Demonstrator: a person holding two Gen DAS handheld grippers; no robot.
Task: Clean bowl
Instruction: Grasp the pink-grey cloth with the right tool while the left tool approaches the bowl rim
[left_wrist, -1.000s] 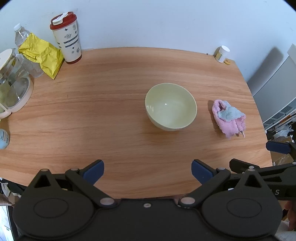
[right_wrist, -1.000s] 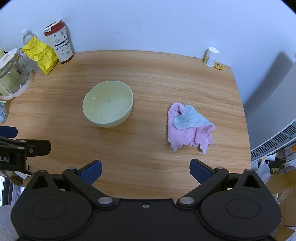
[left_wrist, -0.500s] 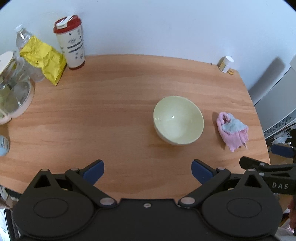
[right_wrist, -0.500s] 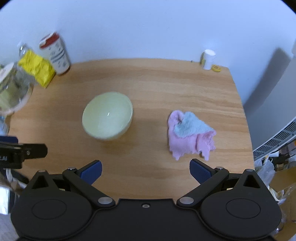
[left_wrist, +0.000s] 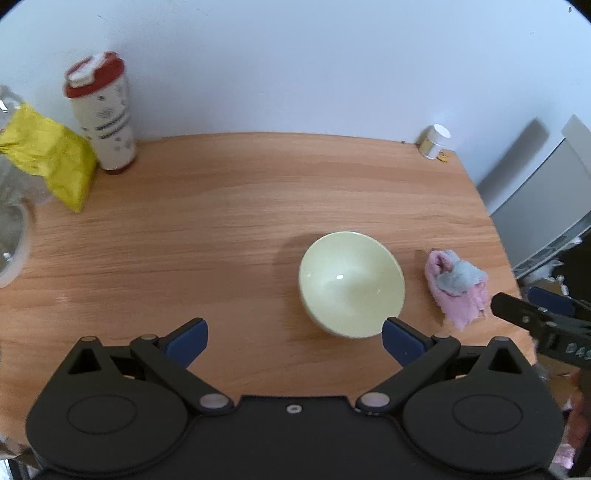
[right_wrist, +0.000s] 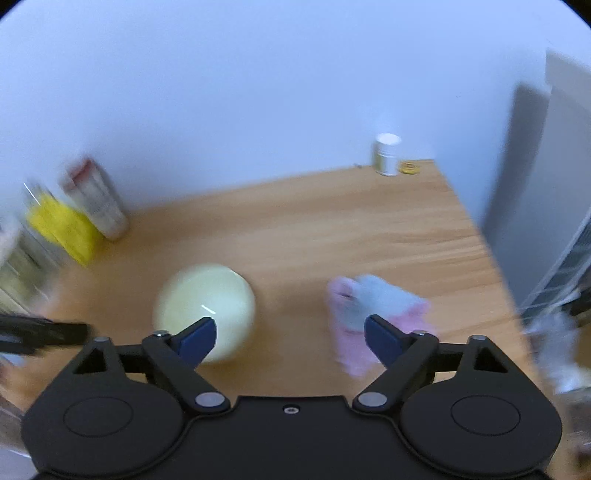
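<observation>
A pale yellow-green bowl (left_wrist: 351, 282) stands upright on the wooden table (left_wrist: 221, 221), just ahead of my left gripper (left_wrist: 293, 338), whose jaws are open and hold nothing. Right of the bowl lies a crumpled pink and light-blue cloth (left_wrist: 456, 286). The right wrist view is blurred: bowl (right_wrist: 205, 308) at the left fingertip, cloth (right_wrist: 373, 310) behind the right fingertip. My right gripper (right_wrist: 290, 338) has its jaws closing, still wide apart, with only bare table between them. Its tip (left_wrist: 517, 314) shows at the left view's right edge.
At the table's far left stand a red-lidded tumbler (left_wrist: 103, 114), a yellow bag (left_wrist: 51, 162) and a clear jug (left_wrist: 11, 229). A small white-capped jar (left_wrist: 435, 142) sits at the far right corner. A grey cabinet (left_wrist: 543, 184) stands beyond the table's right edge.
Both views have tilted up towards the wall. The bowl and cloth sit lower and closer to the fingertips in each. The right jaws have narrowed a little, and the right view has become blurred.
</observation>
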